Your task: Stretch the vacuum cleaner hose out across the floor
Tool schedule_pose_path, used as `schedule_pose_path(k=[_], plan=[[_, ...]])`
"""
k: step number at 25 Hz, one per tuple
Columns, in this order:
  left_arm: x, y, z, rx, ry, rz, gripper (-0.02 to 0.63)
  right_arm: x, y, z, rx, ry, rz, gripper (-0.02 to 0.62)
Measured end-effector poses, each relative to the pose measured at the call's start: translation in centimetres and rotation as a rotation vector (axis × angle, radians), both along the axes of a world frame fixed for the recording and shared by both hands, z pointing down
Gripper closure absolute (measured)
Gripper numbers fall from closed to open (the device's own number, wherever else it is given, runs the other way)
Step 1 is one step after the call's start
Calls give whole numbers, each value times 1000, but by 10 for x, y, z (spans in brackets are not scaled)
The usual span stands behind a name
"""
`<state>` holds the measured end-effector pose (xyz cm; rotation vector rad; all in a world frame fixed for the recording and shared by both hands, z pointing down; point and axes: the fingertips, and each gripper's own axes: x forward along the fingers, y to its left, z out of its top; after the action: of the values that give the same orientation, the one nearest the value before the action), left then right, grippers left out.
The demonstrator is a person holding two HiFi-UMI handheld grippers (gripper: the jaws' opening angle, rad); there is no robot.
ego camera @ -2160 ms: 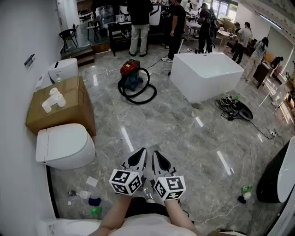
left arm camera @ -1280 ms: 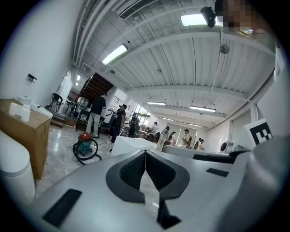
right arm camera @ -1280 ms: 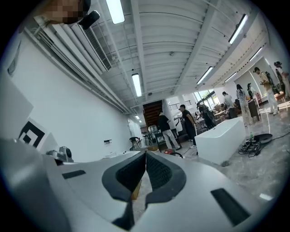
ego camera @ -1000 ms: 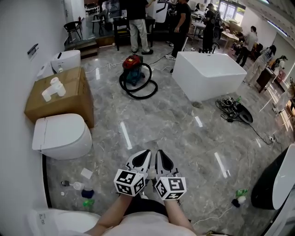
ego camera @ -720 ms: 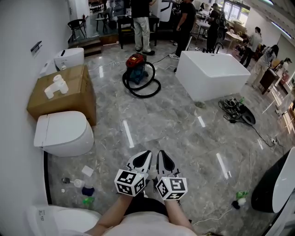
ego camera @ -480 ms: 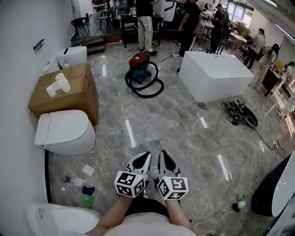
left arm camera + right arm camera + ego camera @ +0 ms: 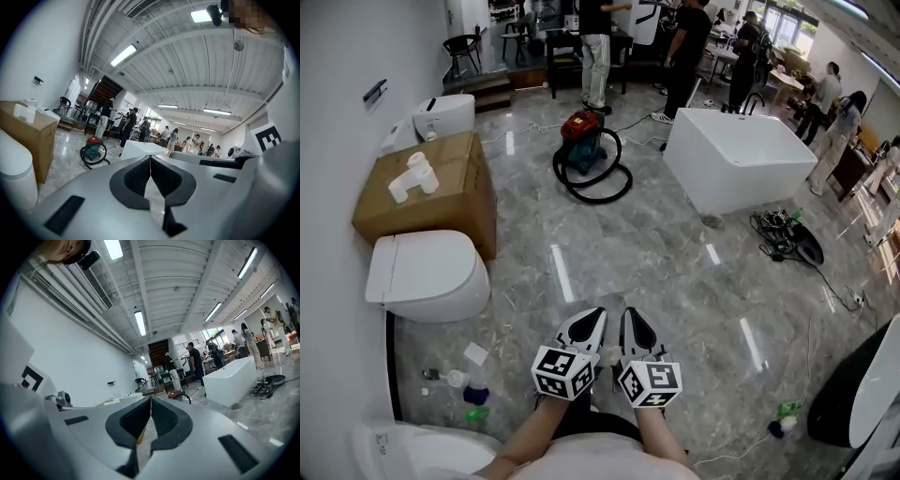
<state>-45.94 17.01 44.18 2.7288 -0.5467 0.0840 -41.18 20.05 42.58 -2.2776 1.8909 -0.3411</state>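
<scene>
Left gripper (image 7: 596,315): jaws closed flat together, nothing between them; points forward, close to level.
Right gripper (image 7: 625,313): jaws closed flat together, nothing between them; points forward, level.
Spacing: grippers side by side, just beside each other, tips close to parallel.
Marker cubes: left marker cube (image 7: 563,371) and right marker cube (image 7: 648,383) sit at the rear ends, nearest the body.
Forearms: left forearm (image 7: 532,437) and right forearm (image 7: 660,439) are bare, extended forward, converging toward the grippers.

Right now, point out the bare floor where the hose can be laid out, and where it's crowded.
Bare floor runs from the coiled hose toward the viewer, between the cardboard box and toilet on one side and the white tub on the other. Crowded: cable tangle beside the tub, litter by the toilet.
</scene>
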Motion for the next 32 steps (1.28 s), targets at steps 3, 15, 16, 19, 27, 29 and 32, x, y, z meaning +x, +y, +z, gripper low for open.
schedule_pose_path(k=[3, 15, 16, 19, 27, 29, 32], plan=[[10, -16, -3, 4, 9, 7, 597, 11, -19, -1, 0, -3, 9, 580], [32, -98, -5, -8, 12, -20, 597, 33, -110, -1, -8, -4, -30, 580], [34, -105, -6, -8, 12, -24, 597, 36, -117, -1, -9, -7, -29, 580], [39, -127, -8, -9, 10, -29, 597, 43, -138, -1, -14, -16, -31, 579], [65, -186, -12, -7, 25, -12, 597, 68, -192, -2, -22, -13, -11, 580], [73, -200, -12, -7, 31, -7, 597, 80, -203, -1, -28, -9, 6, 580], [82, -217, -5, -13, 16, 3, 597, 87, -219, -1, -31, -21, 18, 580]])
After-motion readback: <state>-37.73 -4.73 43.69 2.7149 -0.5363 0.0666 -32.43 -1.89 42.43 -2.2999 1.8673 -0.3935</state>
